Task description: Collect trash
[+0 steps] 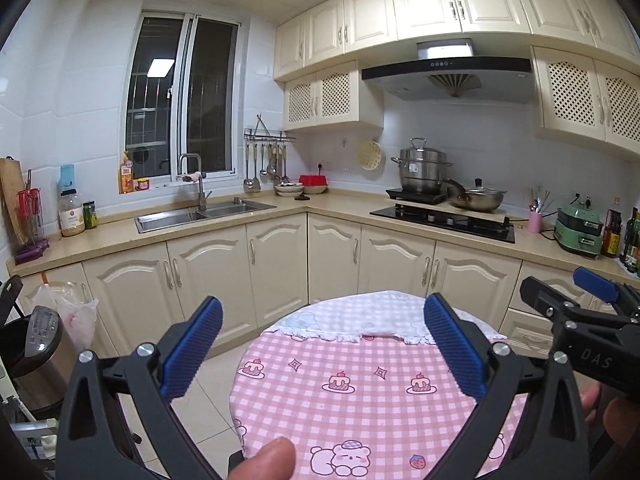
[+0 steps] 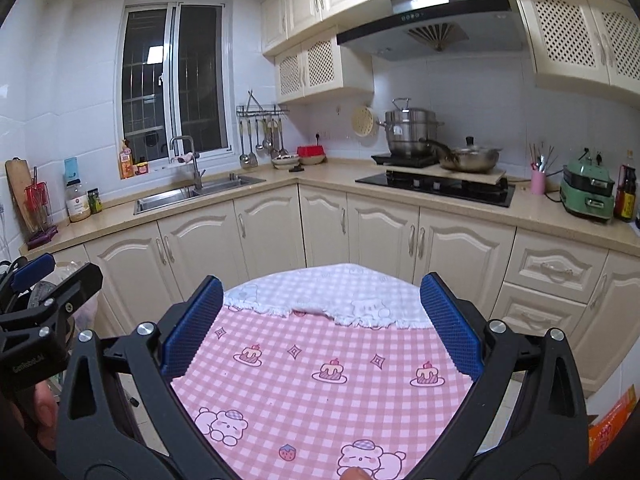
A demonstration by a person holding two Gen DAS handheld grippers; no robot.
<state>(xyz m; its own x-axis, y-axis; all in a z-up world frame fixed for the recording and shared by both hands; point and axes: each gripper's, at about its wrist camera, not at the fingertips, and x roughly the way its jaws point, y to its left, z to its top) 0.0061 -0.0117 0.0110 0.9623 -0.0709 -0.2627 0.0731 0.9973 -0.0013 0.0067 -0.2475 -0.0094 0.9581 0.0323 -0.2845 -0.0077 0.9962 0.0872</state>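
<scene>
While both grippers hover over the desk (image 1: 360,392) with its pink cloth, jaws spread wide and holding nothing — left gripper (image 1: 324,352); right gripper (image 2: 320,328) — no trash shows on it; a bin (image 1: 38,352) stands left, beside a bag (image 1: 76,312) whose contents I cannot tell.

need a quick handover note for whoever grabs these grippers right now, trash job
Left gripper: open, empty, held above the round table.
Right gripper: open, empty, beside the left one over the same table.
Table: only the pink checked cloth with a white cloth across its far edge; no trash shows on it.
Bin: a steel pedal bin stands on the floor to the left, with a plastic bag hanging on the cabinet behind it.
Done: cannot tell; nothing is held.
Left: find trash, possibly on the counter, and carry it to the bin.
</scene>
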